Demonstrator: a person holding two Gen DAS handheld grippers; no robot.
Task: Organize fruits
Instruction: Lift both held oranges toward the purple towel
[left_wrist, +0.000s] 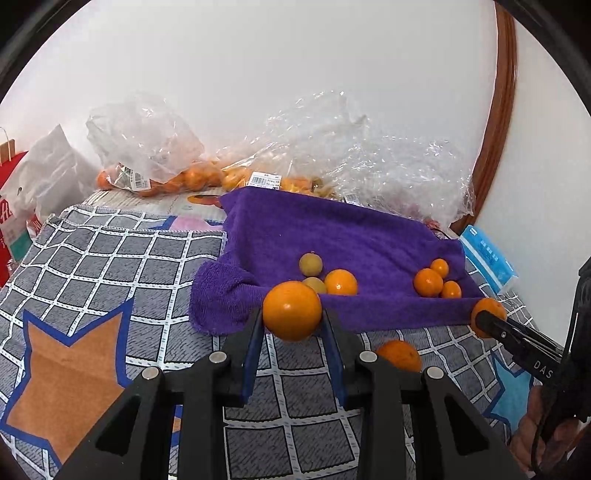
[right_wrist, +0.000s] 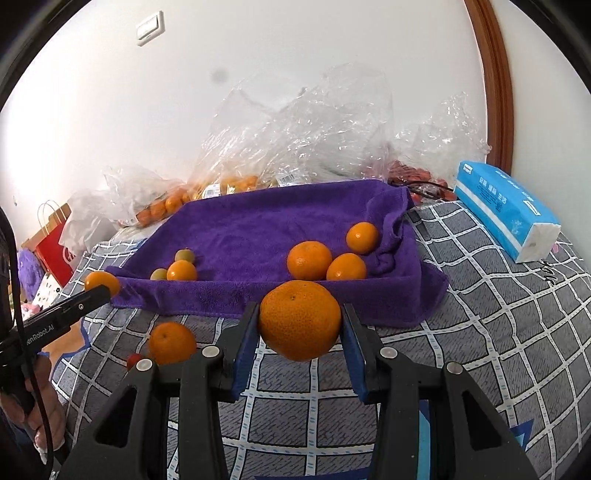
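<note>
My left gripper is shut on a small smooth orange, held just at the near edge of the purple towel. My right gripper is shut on a larger mandarin at the towel's near edge. On the towel lie a left group of one small orange with two greenish-yellow fruits, and a right group of three oranges. One loose mandarin lies on the checked cloth in front of the towel.
Clear plastic bags of oranges and red fruit lie behind the towel against the wall. A blue tissue pack lies at the right. A red paper bag stands at the left. A small red fruit lies by the loose mandarin.
</note>
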